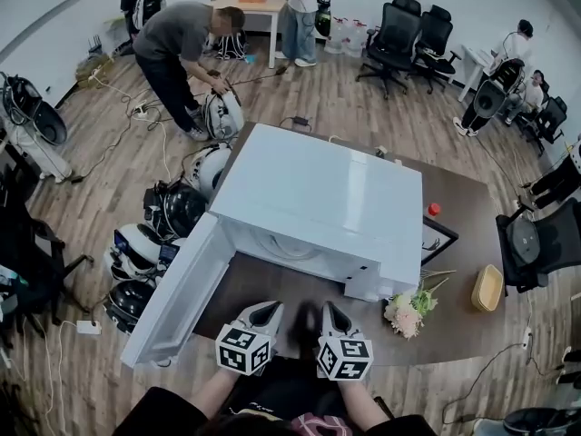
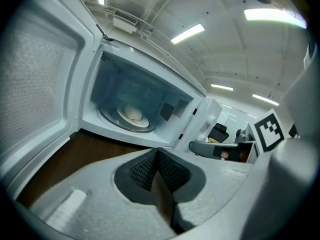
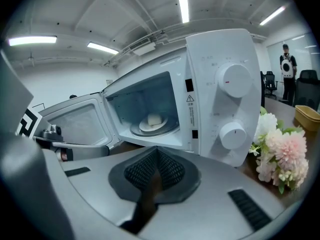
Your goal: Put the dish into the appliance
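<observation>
The dish [image 3: 152,121] sits on the turntable inside the open microwave [image 1: 318,198]. The left hand-held gripper [image 1: 269,311] and right hand-held gripper [image 1: 329,311] hover clenched and empty at the counter's [image 1: 463,262] near edge. Likely only the door [image 1: 177,289] remains: push its outer edge smoothly, without jolting the dish.

We stand in an open office that doubles as a lab. Far ahead of the left gripper [image 1: 274,308] and right gripper [image 1: 325,308], swivel chairs [image 1: 397,33] and a desk [image 1: 247,7] stand on a wood floor [image 1: 309,89]. Left of the left gripper, helmets [image 1: 172,209] and cables [image 1: 116,142] litter that floor, a person [image 1: 177,39] bent over one. Overhead run strip lights [image 3: 183,3].
</observation>
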A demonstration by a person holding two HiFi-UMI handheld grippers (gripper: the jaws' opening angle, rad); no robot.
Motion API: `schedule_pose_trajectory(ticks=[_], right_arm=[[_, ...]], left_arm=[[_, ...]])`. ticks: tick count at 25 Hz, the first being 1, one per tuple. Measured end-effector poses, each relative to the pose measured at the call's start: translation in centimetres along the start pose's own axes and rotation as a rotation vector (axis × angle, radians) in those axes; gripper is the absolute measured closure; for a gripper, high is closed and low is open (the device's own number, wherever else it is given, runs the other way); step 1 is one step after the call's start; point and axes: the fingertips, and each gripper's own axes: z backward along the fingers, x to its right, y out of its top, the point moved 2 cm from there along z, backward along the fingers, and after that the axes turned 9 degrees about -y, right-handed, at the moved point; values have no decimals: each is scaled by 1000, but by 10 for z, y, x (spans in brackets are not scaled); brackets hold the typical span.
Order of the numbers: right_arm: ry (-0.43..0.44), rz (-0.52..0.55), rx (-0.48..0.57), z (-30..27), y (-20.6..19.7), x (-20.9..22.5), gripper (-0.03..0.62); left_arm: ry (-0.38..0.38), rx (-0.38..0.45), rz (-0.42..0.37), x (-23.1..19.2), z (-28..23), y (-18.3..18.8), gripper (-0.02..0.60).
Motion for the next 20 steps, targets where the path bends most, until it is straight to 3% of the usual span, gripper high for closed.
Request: schedule_pose_trajectory(ticks=[8,14,20], right_arm=[[24,-22,-6,1,-4,-2,588],[4,78,-11,2,-9,-2,588],[10,75,-8,5,-9,-5,588]], left_arm=[[13,10,4,0,4,-1,572],[-1,9,-13,8,0,0,572],[-20,8,-30,15,1,0,572]])
